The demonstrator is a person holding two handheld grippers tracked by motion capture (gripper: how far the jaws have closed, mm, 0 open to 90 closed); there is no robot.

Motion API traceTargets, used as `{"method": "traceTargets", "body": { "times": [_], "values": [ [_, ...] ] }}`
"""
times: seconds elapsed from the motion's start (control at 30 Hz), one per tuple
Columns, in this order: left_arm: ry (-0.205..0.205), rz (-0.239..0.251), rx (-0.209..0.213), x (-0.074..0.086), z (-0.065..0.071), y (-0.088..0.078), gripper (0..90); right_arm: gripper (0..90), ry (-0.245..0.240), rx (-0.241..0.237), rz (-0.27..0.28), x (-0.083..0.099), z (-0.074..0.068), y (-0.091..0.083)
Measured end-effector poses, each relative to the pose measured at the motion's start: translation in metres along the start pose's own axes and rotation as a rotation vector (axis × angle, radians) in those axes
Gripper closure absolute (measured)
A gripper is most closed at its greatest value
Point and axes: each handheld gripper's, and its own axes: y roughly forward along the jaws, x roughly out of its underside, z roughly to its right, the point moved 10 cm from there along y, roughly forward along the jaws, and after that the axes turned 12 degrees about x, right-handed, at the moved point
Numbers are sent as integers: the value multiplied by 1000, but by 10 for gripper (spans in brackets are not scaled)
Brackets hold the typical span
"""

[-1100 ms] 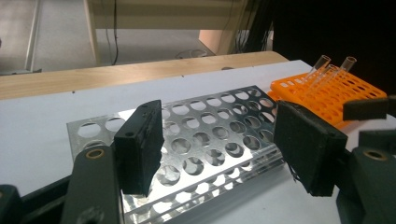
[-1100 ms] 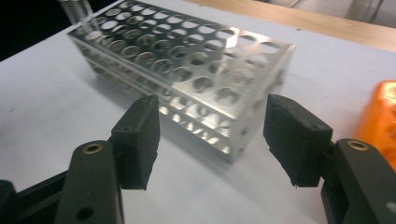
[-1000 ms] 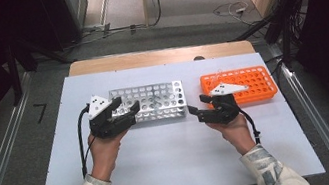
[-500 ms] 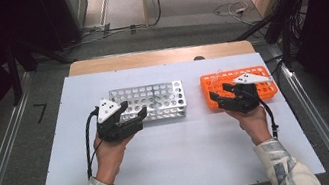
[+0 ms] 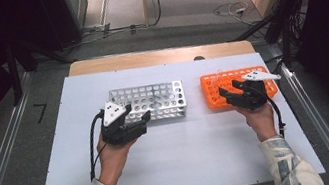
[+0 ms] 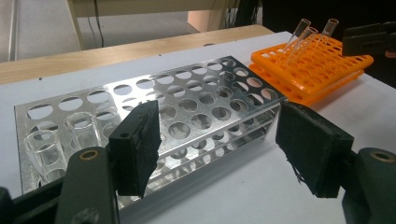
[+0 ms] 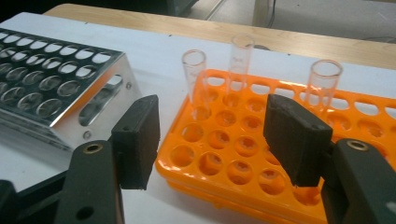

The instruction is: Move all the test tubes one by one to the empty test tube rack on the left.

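A silver metal rack (image 5: 151,100) stands mid-table, and an orange rack (image 5: 213,95) stands to its right. Three clear test tubes (image 7: 194,77) stand upright in the orange rack's (image 7: 233,154) far rows. Two short glass tubes (image 6: 81,130) sit in one end of the metal rack (image 6: 196,98). My left gripper (image 5: 137,115) is open at the metal rack's front left corner, nothing between its pads (image 6: 137,140). My right gripper (image 5: 229,89) hovers open over the orange rack's front, short of the tubes, with its pads (image 7: 292,137) holding nothing.
The white tabletop (image 5: 188,154) has free room in front of both racks. A wooden strip (image 5: 161,55) runs along the table's far edge. Metal rails (image 5: 315,113) flank the table, and cables (image 5: 230,10) lie on the floor beyond.
My right gripper has moved right and away from the person, from the gap between the racks to over the orange rack. The left gripper has barely shifted.
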Motion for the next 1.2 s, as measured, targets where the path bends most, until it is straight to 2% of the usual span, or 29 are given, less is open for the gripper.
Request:
{"method": "traceTargets", "body": {
  "times": [0.4, 0.63, 0.77, 0.9, 1.2],
  "values": [
    [5, -17, 0, 7, 3, 2, 305, 366, 17, 91, -7, 6, 23, 17],
    [3, -13, 2, 7, 5, 3, 306, 381, 19, 170, 0, 5, 38, 30],
    [2, -16, 4, 8, 6, 3, 305, 437, 24, 204, -3, 6, 46, 38],
    [2, -17, 2, 8, 6, 4, 306, 487, 25, 214, -5, 8, 50, 45],
    [3, -18, -1, 9, 5, 4, 306, 613, 11, 235, -20, 13, 52, 57]
  ]
}}
